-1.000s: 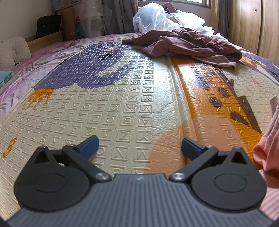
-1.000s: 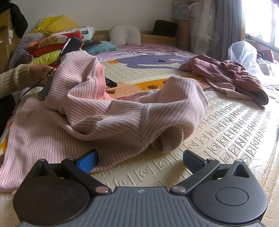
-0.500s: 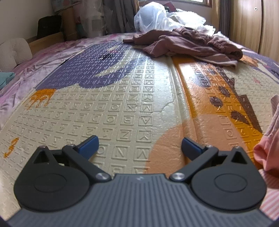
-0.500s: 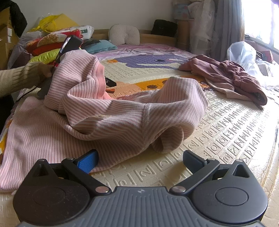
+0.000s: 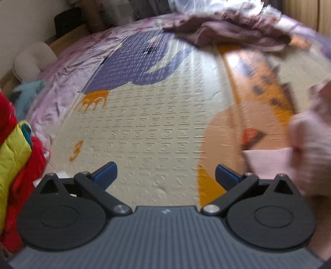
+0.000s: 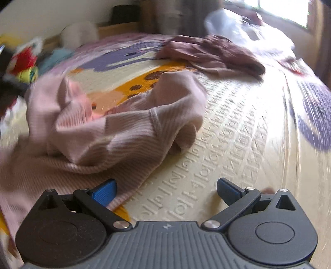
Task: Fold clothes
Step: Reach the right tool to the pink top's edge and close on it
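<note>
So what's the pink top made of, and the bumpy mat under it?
The pink top looks like soft ribbed knit, probably cotton: fine ribs and floppy folds. The mat looks like foam with a slightly shiny skin: pressed-in letter shapes catch the light.

We see daylight glaring from the window (image 6: 289, 12) at upper right; both views are motion-blurred, worst toward the bent fisheye edges.

A pink ribbed garment (image 6: 115, 136) is lying crumpled on the patterned play mat (image 6: 238, 132), a maroon garment (image 6: 211, 54) bunched well behind it.
</note>
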Demonstrator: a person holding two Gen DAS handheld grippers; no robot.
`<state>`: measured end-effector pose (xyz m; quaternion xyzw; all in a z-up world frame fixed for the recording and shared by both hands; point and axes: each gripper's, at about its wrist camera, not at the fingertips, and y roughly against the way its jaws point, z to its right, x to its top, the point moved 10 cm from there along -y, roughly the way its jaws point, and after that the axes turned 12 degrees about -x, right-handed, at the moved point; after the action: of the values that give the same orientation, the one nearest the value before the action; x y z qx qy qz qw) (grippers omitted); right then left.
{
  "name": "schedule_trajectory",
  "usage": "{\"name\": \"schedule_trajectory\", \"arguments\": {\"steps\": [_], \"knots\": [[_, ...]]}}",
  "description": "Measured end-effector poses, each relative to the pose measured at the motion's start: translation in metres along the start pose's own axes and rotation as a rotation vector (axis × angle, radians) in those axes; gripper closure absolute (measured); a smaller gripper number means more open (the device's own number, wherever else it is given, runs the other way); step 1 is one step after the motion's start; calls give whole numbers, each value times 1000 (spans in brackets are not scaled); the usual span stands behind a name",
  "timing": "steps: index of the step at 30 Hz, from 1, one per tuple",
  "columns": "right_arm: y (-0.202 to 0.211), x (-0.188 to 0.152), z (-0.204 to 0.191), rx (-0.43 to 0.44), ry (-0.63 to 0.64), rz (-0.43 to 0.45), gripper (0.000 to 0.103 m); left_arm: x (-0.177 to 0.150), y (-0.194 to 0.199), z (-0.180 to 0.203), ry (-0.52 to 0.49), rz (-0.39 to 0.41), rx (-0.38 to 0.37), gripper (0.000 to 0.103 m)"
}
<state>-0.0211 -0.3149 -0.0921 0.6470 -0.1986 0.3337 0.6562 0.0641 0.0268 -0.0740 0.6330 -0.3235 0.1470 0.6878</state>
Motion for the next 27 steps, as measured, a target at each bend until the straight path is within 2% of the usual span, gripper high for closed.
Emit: {"name": "schedule_trajectory", "arguments": {"steps": [3,6,8,10,13,16,18,20,23,25,27], "knots": [[19,12,3,-12,-125,40,3,-8,37,12,83,102,-119,0],[50,29,-2,-32,-187,172,3,-24,58,29,182,170,-250,0],[65,38,-5,-90,-239,277,3,-32,52,42,199,122,-283,0],[67,33,-12,-155,-277,316,2,-35,43,54,182,59,-302,0],[50,24,-33,-178,-198,230,3,-37,38,60,157,65,-258,0],[32,14,-41,-194,-181,149,4,-41,30,66,169,34,-288,0],[22,12,-41,-164,-199,117,9,-42,24,70,160,20,-302,0],[13,11,-42,-126,-225,83,13,-41,16,78,112,-2,-277,0],[3,9,-44,-115,-244,34,14,-40,8,87,53,-19,-257,0],[-3,9,-47,-105,-239,13,14,-43,-1,92,4,-59,-232,0],[-9,9,-52,-94,-225,0,14,-45,-8,94,-4,-80,-224,0]]}}
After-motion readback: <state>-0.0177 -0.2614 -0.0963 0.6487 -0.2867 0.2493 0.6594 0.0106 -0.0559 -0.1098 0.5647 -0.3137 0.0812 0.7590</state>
